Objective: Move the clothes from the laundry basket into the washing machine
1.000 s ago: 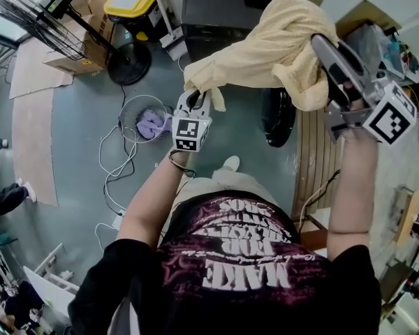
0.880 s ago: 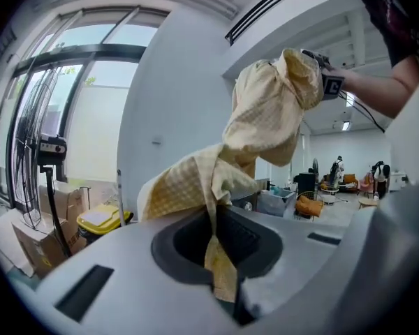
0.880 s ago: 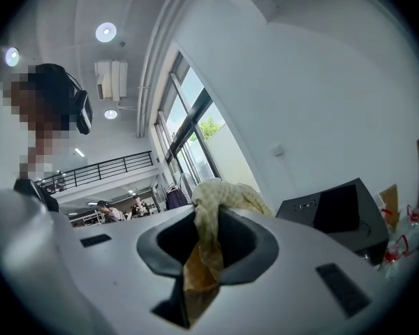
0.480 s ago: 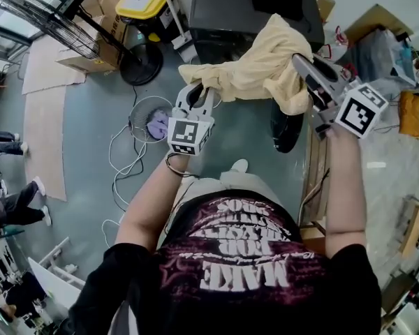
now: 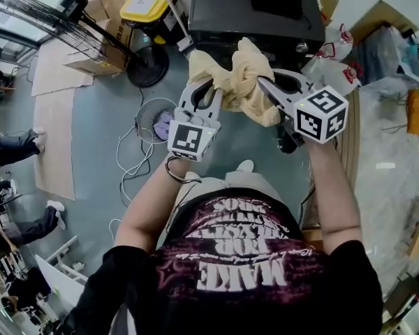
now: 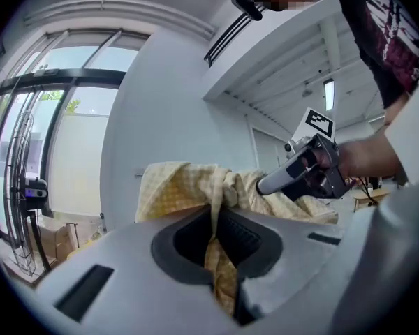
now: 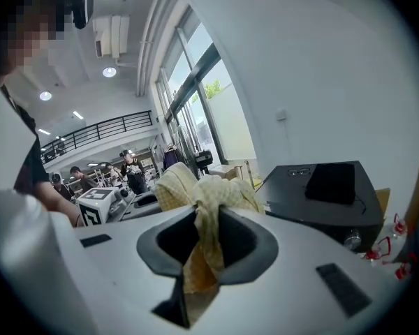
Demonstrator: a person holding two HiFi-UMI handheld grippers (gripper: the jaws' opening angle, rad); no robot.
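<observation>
A: Largest first?
B: Black washing machine, twelve o'clock.
A: Clothes?
B: Yellow checked garment bunched in the air before it. Left gripper pinches its nine o'clock end, right gripper pinches its three o'clock end.

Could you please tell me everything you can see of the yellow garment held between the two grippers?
The yellow garment is a soft, pale yellow cloth with a fine checked weave, bunched and twisted into a loose knot. It hangs in the air in front of the black machine, touching nothing but the grippers. The left gripper is shut on one end and the right gripper on another, with folds spilling between and below them.
</observation>
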